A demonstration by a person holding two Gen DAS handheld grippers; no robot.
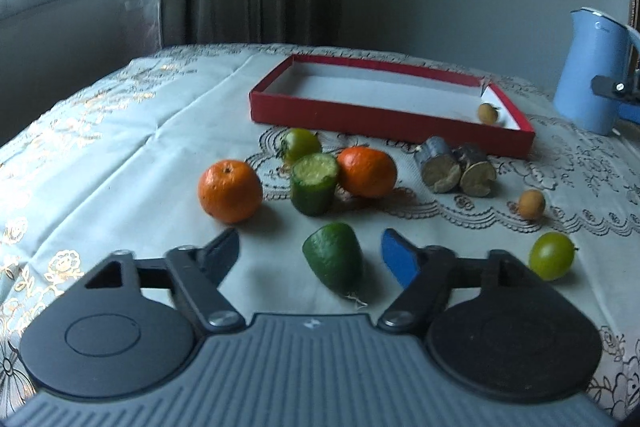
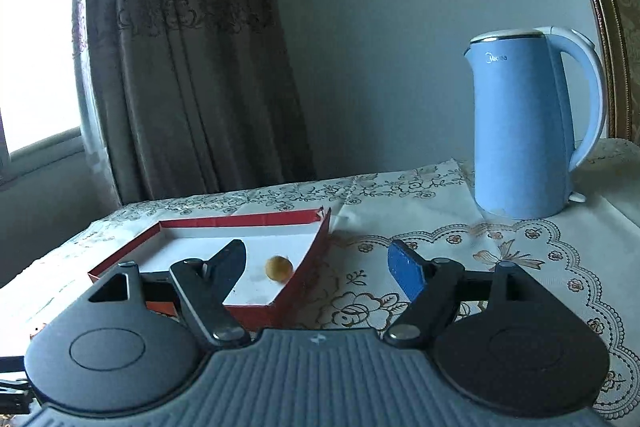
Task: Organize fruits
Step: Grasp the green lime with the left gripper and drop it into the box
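Fruits lie scattered on the cloth-covered surface (image 1: 120, 131) in front of my left hand-held gripper (image 1: 310, 253). Its jaws stand apart, clear of everything, with a tapered green cucumber end (image 1: 334, 261) lying between them, touched by neither pad. Beyond it stands a cut cucumber stub (image 1: 313, 183), flanked by two oranges, one to its left (image 1: 230, 189) and one to its right (image 1: 367, 171), the right one touching or nearly touching the stub. A green tomato-like fruit (image 1: 301, 143) sits just behind the stub. To the right lie two short brown cut stalk pieces (image 1: 456, 169) side by side, a small tan round fruit (image 1: 532, 203) and a green grape-like fruit (image 1: 552, 255).

A shallow red box (image 1: 384, 115) with a white inside rests further back; one small tan fruit (image 1: 489, 113) lies in its near right corner.

My right hand-held gripper (image 2: 316, 265) is released, nothing between its jaws, hanging over that corner of the red box (image 2: 316, 247), where the same tan fruit (image 2: 279, 269) shows.

A blue kettle (image 2: 528, 131) stands at the far right. A printed mark near its top is too blurred to read with certainty.
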